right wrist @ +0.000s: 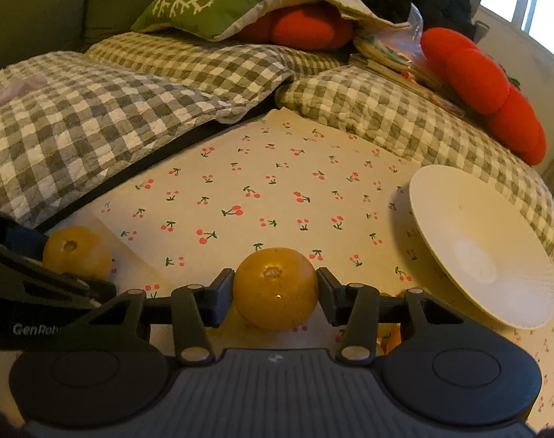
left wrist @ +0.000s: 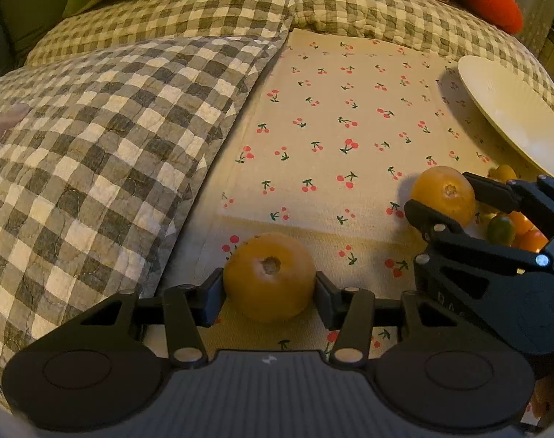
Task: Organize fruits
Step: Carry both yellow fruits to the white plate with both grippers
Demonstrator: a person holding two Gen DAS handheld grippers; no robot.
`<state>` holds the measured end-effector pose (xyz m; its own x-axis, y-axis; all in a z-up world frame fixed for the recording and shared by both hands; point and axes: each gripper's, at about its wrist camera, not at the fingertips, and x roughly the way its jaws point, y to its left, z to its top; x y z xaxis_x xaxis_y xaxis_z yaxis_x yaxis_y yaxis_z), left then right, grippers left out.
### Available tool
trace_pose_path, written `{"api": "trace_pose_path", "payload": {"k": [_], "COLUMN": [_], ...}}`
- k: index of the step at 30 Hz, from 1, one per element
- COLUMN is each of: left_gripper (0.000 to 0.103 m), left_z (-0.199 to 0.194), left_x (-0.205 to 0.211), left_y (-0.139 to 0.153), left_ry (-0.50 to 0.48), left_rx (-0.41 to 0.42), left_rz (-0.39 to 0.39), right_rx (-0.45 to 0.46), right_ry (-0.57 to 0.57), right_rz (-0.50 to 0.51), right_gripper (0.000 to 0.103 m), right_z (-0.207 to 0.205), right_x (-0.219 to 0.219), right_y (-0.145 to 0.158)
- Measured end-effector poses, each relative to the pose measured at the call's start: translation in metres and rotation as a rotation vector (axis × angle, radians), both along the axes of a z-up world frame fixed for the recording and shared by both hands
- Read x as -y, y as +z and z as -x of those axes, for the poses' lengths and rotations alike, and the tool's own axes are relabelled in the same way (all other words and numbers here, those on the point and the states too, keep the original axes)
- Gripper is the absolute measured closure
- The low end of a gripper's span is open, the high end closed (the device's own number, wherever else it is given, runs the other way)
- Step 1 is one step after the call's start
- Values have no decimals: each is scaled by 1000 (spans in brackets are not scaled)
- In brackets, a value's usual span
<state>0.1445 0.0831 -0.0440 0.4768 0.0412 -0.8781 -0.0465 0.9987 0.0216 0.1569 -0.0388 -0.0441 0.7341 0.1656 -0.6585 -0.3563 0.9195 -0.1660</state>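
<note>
Both hand-held grippers [left wrist: 269,288] [right wrist: 276,288] pinch round, smooth yellow fruits [left wrist: 270,276] [right wrist: 276,287].

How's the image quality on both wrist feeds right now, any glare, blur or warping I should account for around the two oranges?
Left wrist view: warm, dim light, strong fisheye bending at the edges; the held orange is sharp and casts a soft shadow on the cherry-print cloth. Right wrist view: same yellow cast, blown-out window top right, a tiny glint on its orange, plate evenly lit.

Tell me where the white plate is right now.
The white plate sits on the cherry-print cloth, to the right of the right gripper and its orange, beside the checkered quilt.
</note>
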Motion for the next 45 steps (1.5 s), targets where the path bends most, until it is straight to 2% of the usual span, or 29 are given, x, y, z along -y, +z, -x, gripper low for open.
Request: {"api": "trace_pose_path", "payload": {"k": [8,18,27,33,38,45], "left_gripper": [56,57,56,56,56,56], "left_z": [8,15,18,15,6,-33], "left_x": [-1,2,5,14,19,68], "left_y": [4,9,28,47,65,81], "left_ry": [-13,-29,-52,-83,-95,-185], "left_rx": [5,2,63,109,108,156], "left_rz": [-4,52,86,118,178,183], "right_rx": [-7,-20,1,28,60,88], "right_ry": [-26,-64,-70,-86,-129,-239], "right_rz": [-58,-154,-252,-319,-297,-312], "right_gripper": [60,60,60,60,60,60], "right_z": [13,46,74,78,70,45], "right_x": [7,27,59,91,118,172], "right_y": [2,8,29,50,60,70]}}
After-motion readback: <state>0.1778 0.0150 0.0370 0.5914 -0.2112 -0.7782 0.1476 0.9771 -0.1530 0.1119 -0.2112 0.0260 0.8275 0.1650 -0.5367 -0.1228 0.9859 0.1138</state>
